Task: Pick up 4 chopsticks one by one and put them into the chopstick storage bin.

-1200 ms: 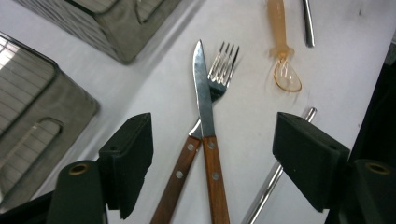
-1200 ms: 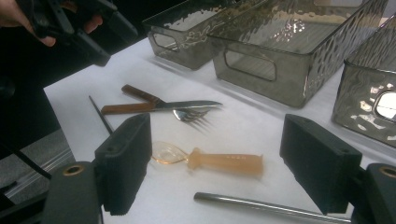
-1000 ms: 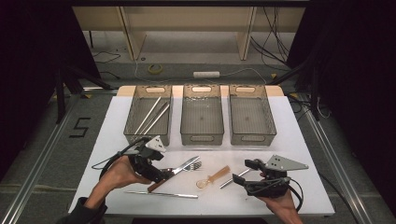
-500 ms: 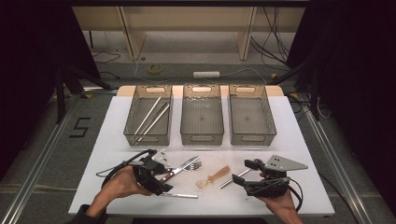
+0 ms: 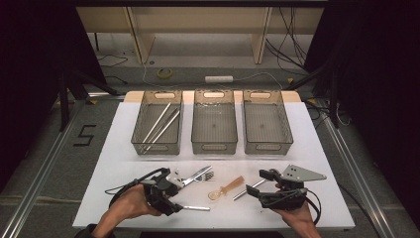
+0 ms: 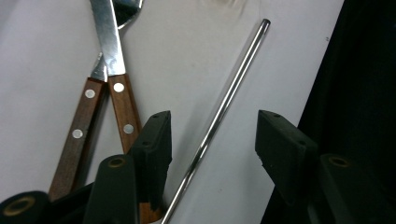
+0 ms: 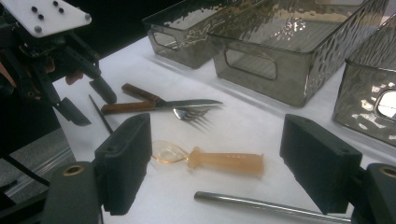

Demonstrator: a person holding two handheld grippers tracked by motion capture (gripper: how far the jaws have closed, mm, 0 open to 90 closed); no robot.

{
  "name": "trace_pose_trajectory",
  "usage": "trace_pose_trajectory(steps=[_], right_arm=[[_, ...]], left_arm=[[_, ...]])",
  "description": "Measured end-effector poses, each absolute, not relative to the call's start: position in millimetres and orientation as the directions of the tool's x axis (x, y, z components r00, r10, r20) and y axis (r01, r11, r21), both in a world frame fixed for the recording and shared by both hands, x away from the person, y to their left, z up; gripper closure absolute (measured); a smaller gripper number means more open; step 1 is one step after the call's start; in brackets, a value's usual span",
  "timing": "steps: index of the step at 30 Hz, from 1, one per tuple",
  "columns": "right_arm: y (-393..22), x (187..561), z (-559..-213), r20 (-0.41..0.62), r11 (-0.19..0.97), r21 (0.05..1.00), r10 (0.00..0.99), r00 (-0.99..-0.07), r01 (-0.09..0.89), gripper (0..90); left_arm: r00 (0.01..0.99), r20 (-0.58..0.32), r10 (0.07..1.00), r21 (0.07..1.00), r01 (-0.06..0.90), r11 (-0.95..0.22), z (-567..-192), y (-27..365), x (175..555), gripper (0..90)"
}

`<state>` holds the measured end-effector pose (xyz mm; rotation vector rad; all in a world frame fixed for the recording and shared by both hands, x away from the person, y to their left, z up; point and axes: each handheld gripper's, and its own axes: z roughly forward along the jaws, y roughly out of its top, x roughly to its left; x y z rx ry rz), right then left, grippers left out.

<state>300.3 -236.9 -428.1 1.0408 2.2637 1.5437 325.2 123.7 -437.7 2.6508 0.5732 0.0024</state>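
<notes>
The fingers (image 6: pixel 154 140) of the left gripper (image 5: pixel 174 204) stand part-open astride a thin polished metal rod (image 6: pixel 224 105) lying flat on the white desk (image 5: pixel 124 134); the jaws have just been closing, the rod is between them, and neither pad presses on it yet. The right gripper (image 5: pixel 253 184) is wide open with nothing held, resting low at the near right of the desk above a second metal rod (image 7: pixel 266 204).

Progress, judged from the layout, is early. Three smoked clear plastic bins stand in a row at the far side. The left bin (image 5: pixel 143 133) already holds several long metal rods (image 5: pixel 159 123); the middle bin (image 5: pixel 198 130) and the right bin (image 5: pixel 285 130) look empty. This suggests sorting by kind, with rods going left.

Still loose on the desk:
- a wooden-handled steel knife (image 7: pixel 154 104), crossing
- a wooden-handled steel fork (image 7: pixel 191 113), both beside the left gripper;
- the two rods noted above, one at each gripper;
- a small translucent amber plastic spoon (image 7: pixel 210 158), between the grippers.

Five items remain; the near-left rod looks next for the left bin.
</notes>
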Motion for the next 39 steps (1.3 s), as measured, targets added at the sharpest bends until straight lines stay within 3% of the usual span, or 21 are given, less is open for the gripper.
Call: trace_pose_trajectory(steps=[39], right_arm=[[-235,300,-428,0.210,0.208,0.876,0.649,-0.731,0.436,26.2]], left_arm=[[0.941,-0.028,0.338,0.250,0.334,-0.909,-461,124,329,69.2]])
